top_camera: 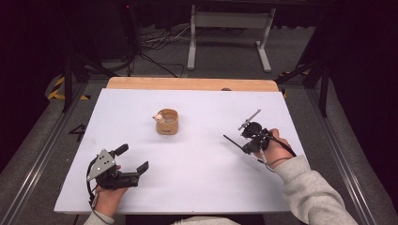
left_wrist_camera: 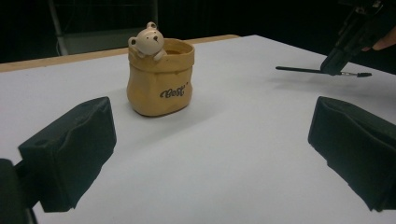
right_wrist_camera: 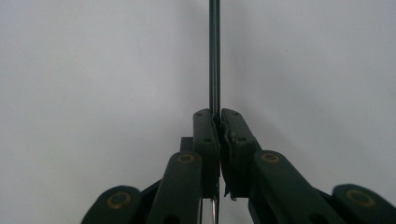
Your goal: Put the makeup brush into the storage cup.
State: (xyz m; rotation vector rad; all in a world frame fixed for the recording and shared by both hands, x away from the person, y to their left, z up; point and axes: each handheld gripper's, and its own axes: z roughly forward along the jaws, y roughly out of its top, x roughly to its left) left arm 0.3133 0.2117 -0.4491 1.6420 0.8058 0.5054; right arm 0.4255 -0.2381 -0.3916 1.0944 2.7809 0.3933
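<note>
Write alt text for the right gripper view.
The right gripper is shut on a thin dark rod, which runs straight up from between the black jaws to the top edge. Behind it lies the plain white table.

Looking glazed and smooth: the tan ceramic bear pot (left_wrist_camera: 161, 79). Appearing matt and paper-smooth: the white table sheet (top_camera: 187, 159), edged with bare wood. Showing dull black plastic: the thin brush handle (right_wrist_camera: 214, 51).
</note>
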